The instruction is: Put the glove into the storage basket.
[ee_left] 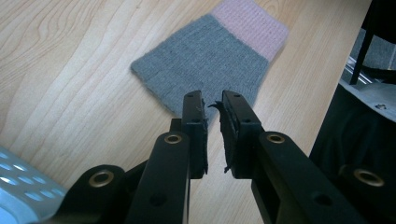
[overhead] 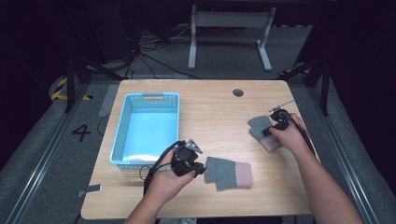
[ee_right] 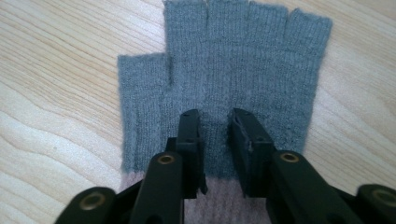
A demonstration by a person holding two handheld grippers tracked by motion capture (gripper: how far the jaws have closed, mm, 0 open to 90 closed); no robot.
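Already the right tongs (ee_right: 212, 116) stand nearly closed over the right glove (ee_right: 224, 84), near the tabletop's right edge; its fingers point away. Left tongs (ee_left: 212, 100), narrowly parted, hold nothing.

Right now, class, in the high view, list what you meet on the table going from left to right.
Blue basket → left tongs → grey and pink glove → second grey glove → right tongs.
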